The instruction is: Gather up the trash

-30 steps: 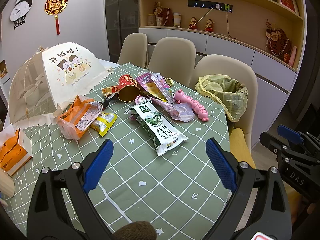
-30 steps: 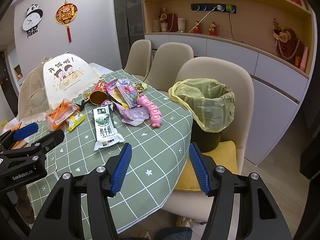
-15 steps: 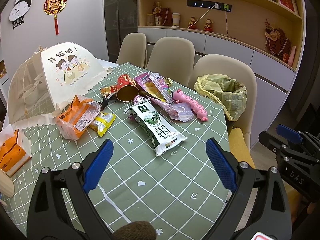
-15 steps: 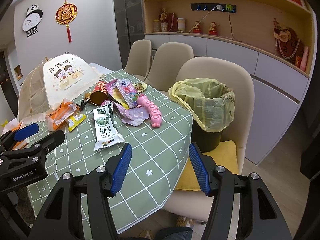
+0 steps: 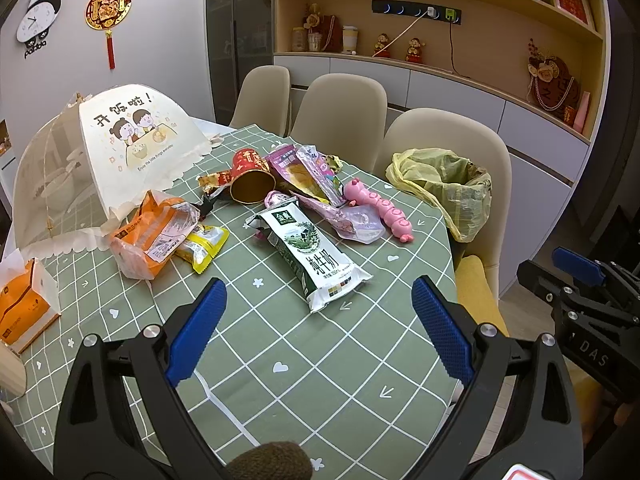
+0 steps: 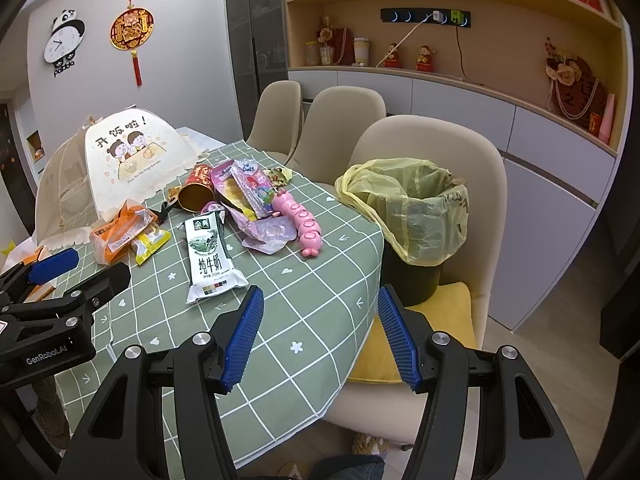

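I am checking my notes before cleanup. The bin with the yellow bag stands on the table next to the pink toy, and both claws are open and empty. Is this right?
Not quite. The bin stands on the chair seat beside the table, as the right wrist view shows. The pink toy lies on the table; left claw and right claw are open, empty.

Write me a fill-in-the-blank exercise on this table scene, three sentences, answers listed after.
1. The bin standing on the chair is lined with a ____ bag.
2. The pink toy lies between the bin and the ____ carton.
3. Both the left gripper and the right gripper are ____ and hold nothing.

Answers: yellow; milk; open
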The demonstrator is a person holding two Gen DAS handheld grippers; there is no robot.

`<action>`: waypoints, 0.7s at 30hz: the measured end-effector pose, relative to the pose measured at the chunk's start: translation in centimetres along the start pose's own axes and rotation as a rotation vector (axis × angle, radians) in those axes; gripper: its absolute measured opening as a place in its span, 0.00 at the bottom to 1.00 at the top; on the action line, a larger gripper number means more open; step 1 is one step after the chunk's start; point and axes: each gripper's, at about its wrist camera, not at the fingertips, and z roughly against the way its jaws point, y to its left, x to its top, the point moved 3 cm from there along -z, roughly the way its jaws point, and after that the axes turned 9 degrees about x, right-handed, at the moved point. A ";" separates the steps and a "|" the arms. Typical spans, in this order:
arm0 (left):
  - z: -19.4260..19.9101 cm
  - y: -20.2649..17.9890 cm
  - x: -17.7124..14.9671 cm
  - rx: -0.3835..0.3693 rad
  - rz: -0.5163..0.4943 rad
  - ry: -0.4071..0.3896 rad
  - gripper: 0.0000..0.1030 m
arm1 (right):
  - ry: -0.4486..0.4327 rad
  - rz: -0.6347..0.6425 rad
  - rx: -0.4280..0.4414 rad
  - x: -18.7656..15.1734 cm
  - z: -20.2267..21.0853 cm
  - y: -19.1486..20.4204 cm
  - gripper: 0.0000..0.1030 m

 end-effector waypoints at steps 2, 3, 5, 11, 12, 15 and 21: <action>-0.1 0.0 0.0 -0.002 0.000 0.001 0.87 | 0.002 0.002 -0.001 0.0 -0.1 0.0 0.55; -0.1 0.0 0.0 -0.002 0.001 0.002 0.87 | 0.003 0.003 -0.001 0.0 -0.1 0.0 0.55; -0.2 -0.1 0.0 -0.003 0.001 0.002 0.87 | 0.006 0.005 -0.002 0.1 -0.2 0.0 0.55; -0.9 0.3 0.1 -0.012 0.007 0.004 0.87 | 0.011 0.011 -0.014 0.3 -0.7 -0.2 0.55; -1.1 0.5 0.3 -0.013 0.008 0.003 0.87 | 0.012 0.013 -0.017 0.4 -0.9 -0.4 0.55; -2.3 1.7 1.0 -0.012 0.007 -0.011 0.87 | 0.021 0.017 -0.026 0.7 -1.7 -0.6 0.55; -7.2 6.5 2.4 0.034 0.033 0.027 0.87 | 0.077 0.023 -0.005 0.8 -3.9 -0.3 0.55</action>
